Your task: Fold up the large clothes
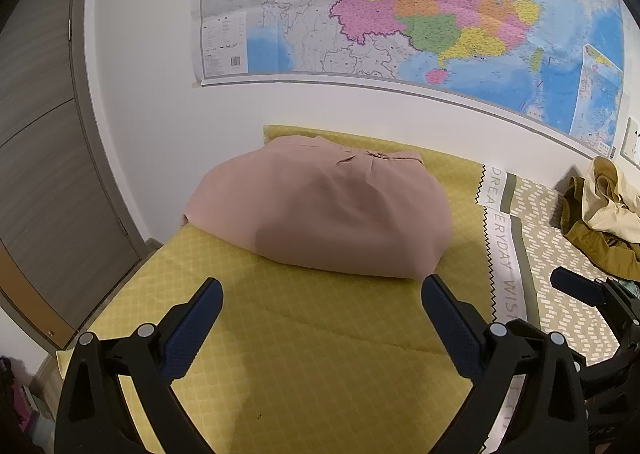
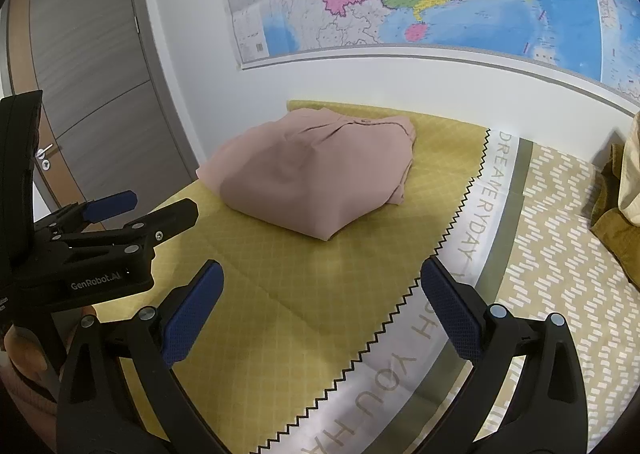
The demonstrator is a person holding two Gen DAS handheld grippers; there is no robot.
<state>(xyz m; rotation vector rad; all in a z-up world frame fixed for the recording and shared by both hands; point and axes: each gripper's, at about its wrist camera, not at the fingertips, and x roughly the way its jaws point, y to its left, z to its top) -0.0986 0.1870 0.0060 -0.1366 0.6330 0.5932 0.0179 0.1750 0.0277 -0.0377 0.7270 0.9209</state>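
Note:
A folded dusty-pink garment (image 1: 320,210) lies in a compact bundle on the yellow checked bedspread (image 1: 280,354), near the wall; it also shows in the right wrist view (image 2: 316,174). My left gripper (image 1: 322,286) is open and empty, a short way in front of the bundle's near edge. My right gripper (image 2: 322,270) is open and empty, hovering over the bedspread (image 2: 280,274) in front of the bundle. The left gripper (image 2: 160,210) shows at the left of the right wrist view; a right gripper finger (image 1: 576,286) shows at the right of the left wrist view.
A heap of olive and cream clothes (image 1: 604,214) lies on the patterned sheet (image 1: 560,274) at the right. A large map (image 1: 400,6) hangs on the white wall behind the bed. A grey door (image 2: 80,94) stands at the left.

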